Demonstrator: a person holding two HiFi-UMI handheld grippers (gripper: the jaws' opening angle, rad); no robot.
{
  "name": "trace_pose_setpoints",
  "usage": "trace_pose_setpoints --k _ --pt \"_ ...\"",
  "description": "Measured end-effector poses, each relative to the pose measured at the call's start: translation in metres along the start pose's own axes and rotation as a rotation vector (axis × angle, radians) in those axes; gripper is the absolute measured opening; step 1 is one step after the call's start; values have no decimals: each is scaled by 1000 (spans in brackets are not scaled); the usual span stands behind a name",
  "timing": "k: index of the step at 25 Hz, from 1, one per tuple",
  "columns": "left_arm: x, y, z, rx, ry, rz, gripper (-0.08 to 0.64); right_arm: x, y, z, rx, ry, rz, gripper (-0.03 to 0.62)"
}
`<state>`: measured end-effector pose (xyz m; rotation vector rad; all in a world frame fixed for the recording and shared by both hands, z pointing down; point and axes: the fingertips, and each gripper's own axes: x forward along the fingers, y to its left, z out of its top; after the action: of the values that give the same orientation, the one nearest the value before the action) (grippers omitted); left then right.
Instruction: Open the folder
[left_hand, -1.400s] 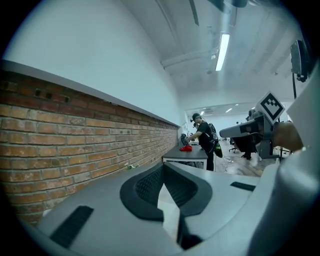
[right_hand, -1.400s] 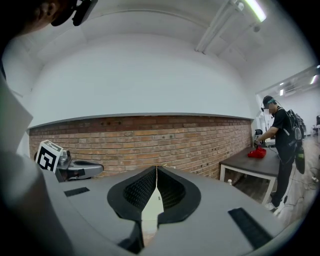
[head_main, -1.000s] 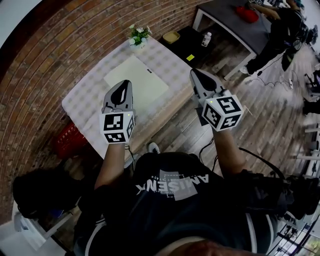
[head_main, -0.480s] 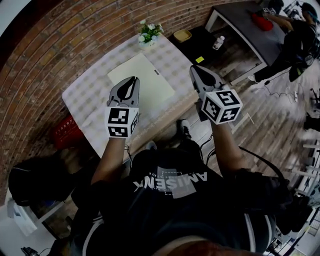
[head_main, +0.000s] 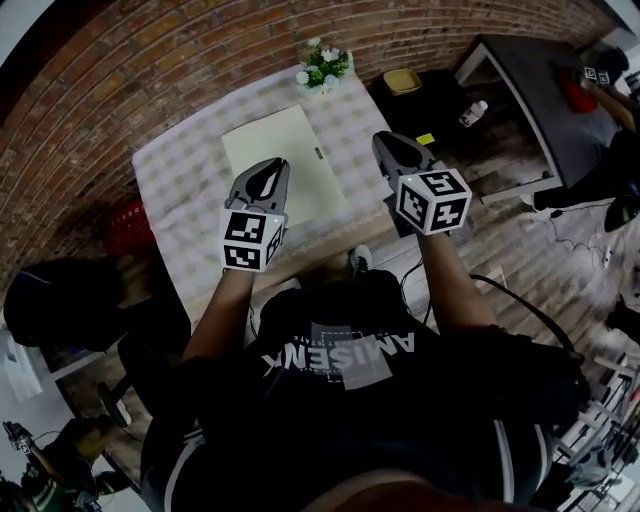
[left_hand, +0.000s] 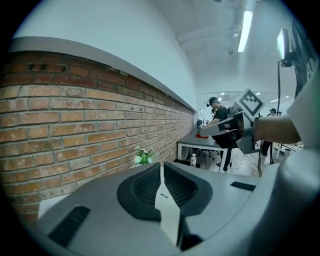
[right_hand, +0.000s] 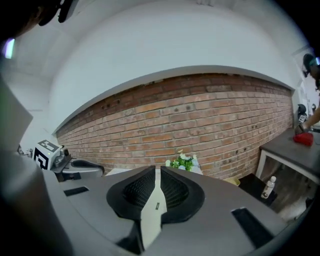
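A cream folder (head_main: 283, 160) lies shut and flat on the checked tablecloth (head_main: 180, 165) in the head view. My left gripper (head_main: 270, 170) hovers over the folder's near left part, jaws shut and empty. Off the table's near right corner, my right gripper (head_main: 384, 142) is also shut and holds nothing. The left gripper view shows my left gripper (left_hand: 161, 167) with its tips together and a cream strip of folder (left_hand: 169, 215) below them. My right gripper (right_hand: 157, 172) looks the same in the right gripper view, pointing at the brick wall.
A small potted plant (head_main: 322, 65) stands at the table's far edge by the brick wall (head_main: 120, 70). A red basket (head_main: 128, 228) sits on the floor at the left. At the right are a yellow bowl (head_main: 403, 80), a bottle (head_main: 472, 112) and a dark table (head_main: 535, 85).
Both grippers have come forward and down toward the table. The left one now overlaps the folder. The jaws stay shut.
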<state>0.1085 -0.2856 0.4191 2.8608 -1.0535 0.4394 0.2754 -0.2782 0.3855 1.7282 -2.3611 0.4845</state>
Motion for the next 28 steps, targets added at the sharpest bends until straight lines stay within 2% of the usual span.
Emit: trace_pose_setpoints --k 2,4,5,9,15,19,22,28 --pt "8 -7 -8 12 33 24 15 17 -6 -11 -1 46 62 62" --pt "15 -14 -18 21 70 41 15 32 -12 -22 -5 85 108 123" --pt "19 -17 -22 24 86 46 17 38 -17 -27 -9 102 122 129" --pt "30 -26 -37 17 139 81 17 66 -32 -54 -14 183 179 129" --pt "43 -29 -63 -40 186 164 32 102 -36 -92 -4 284 270 137" --pt "50 -40 -80 -70 220 183 35 122 -32 -118 -16 352 332 144" --pt "53 -48 -94 -63 245 193 51 136 -30 -133 11 390 363 143" --pt "63 -71 -139 -67 350 175 105 162 -32 -178 34 497 398 144"
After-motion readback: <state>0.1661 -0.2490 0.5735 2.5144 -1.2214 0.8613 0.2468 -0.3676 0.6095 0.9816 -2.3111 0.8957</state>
